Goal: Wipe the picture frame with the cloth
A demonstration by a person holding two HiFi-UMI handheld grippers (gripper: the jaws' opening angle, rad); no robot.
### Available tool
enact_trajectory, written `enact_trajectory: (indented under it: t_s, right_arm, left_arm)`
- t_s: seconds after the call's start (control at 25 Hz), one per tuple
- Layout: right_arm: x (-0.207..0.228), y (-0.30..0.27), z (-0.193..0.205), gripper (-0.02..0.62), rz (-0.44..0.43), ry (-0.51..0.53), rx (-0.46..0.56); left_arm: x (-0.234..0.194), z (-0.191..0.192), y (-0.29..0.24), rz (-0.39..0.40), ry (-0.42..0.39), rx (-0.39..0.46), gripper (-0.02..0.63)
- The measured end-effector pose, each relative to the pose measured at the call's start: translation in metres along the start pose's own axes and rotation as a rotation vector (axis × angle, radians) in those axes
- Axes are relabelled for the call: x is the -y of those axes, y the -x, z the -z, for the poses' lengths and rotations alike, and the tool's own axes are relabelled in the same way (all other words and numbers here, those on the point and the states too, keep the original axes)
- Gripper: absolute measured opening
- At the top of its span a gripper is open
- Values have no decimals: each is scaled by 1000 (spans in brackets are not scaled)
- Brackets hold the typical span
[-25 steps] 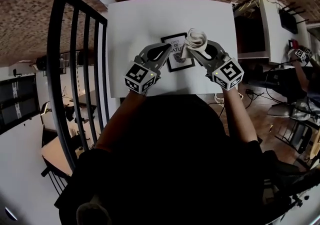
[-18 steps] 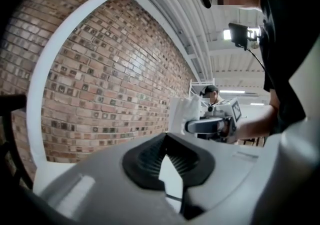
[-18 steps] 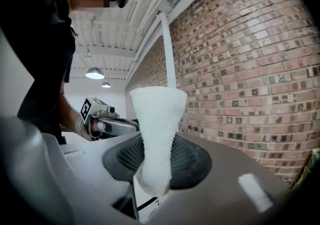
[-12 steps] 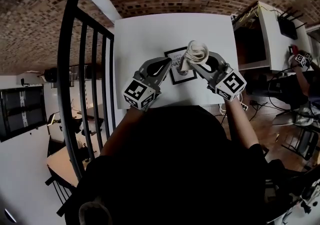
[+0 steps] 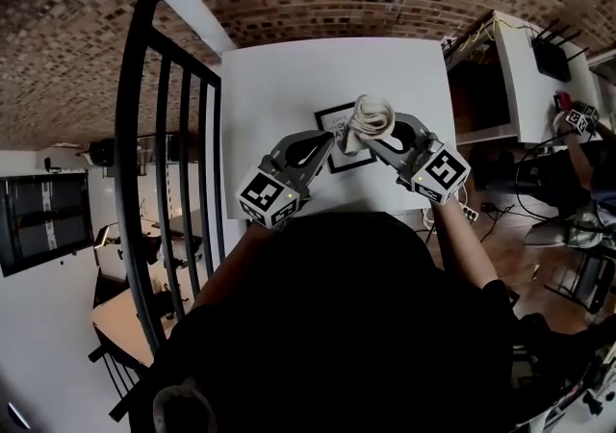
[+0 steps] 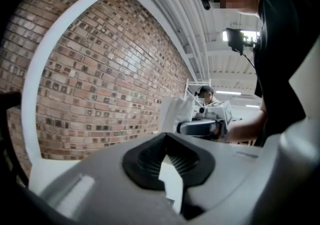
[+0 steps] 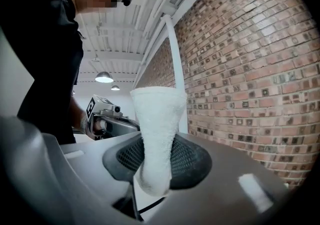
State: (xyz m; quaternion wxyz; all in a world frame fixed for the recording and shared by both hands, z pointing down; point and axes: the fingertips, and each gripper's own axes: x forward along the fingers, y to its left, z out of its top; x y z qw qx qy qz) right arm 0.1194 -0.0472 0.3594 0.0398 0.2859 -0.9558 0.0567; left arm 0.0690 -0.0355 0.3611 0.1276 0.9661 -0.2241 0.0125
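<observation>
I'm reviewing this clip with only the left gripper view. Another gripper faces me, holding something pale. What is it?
Observer: The right gripper is shut on a white cloth, which sticks up from between its jaws.
Operator: And the thing to be wiped? I see none.
Observer: The picture frame lies flat on the white table, right beside the tip of the left gripper. Only the head view shows it.
Operator: Is the cloth on it?
Observer: From above, the cloth overlaps the frame's upper right corner. Whether they touch cannot be told.
</observation>
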Motion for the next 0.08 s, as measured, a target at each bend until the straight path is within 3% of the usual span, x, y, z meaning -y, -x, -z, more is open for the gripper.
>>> enact_trajectory:
  t_s: [0.08]
  right_arm:
    - [-2, 1, 0, 123, -10, 11, -6]
  left_arm:
    - [5, 0, 0, 3, -3, -3, 0]
